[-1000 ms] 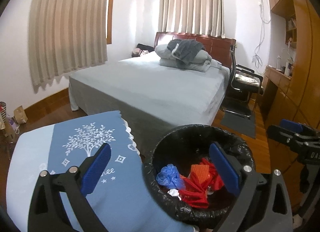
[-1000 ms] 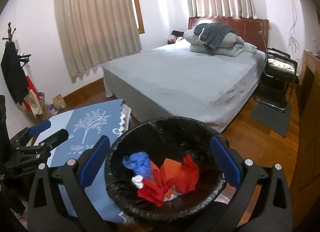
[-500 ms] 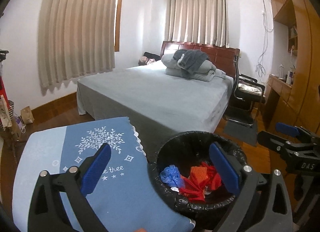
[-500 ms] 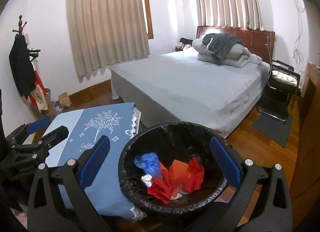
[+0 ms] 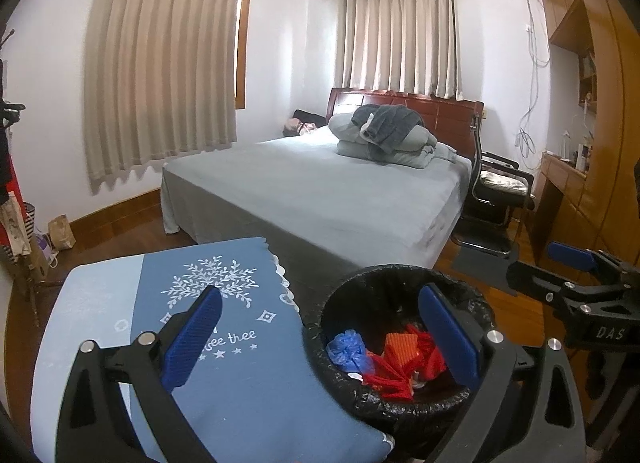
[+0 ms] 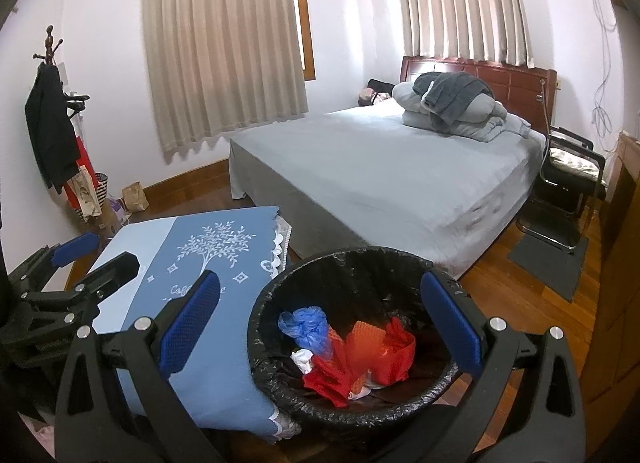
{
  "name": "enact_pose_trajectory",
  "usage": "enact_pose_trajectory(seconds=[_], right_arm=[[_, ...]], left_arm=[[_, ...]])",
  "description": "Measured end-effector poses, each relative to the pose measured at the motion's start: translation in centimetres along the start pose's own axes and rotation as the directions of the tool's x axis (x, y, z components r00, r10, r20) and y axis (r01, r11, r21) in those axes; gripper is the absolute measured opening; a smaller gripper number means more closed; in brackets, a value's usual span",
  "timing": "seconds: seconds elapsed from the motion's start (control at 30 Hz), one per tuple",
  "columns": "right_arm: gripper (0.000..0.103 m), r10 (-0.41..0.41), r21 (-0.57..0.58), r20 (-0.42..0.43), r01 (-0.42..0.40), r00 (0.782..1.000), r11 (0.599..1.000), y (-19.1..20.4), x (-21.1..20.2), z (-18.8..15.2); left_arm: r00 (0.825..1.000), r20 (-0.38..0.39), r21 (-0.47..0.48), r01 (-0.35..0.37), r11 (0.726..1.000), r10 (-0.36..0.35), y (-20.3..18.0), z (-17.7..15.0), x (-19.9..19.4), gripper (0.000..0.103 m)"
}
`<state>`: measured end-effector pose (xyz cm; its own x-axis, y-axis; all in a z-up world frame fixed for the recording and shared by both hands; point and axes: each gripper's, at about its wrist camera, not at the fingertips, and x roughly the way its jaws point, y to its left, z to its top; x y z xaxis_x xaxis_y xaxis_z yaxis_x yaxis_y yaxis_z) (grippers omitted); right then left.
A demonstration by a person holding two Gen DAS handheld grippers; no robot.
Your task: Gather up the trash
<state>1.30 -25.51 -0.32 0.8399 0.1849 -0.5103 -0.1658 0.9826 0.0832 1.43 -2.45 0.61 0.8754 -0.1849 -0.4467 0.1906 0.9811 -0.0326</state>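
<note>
Beyond everything, a grey bed (image 5: 320, 191) fills the far side of the bedroom, with a blue tablecloth (image 5: 224, 375) at near left. Just right of that cloth stands a black-lined bin (image 6: 352, 343) holding red and blue trash (image 6: 352, 355). Both the left gripper (image 5: 320, 339) and right gripper (image 6: 320, 327) hover spread and empty above it.
</note>
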Motion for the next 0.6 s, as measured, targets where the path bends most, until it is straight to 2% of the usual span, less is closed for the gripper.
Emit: enact_pose_trajectory(seconds=[0.6], right_arm=[[0.098, 0.001, -0.001, -0.003, -0.001, 1.000, 1.000, 0.22, 0.03, -0.12]], left_arm=[[1.000, -0.001, 0.000, 0.001, 1.000, -0.001, 0.12, -0.11, -0.09, 0.097]])
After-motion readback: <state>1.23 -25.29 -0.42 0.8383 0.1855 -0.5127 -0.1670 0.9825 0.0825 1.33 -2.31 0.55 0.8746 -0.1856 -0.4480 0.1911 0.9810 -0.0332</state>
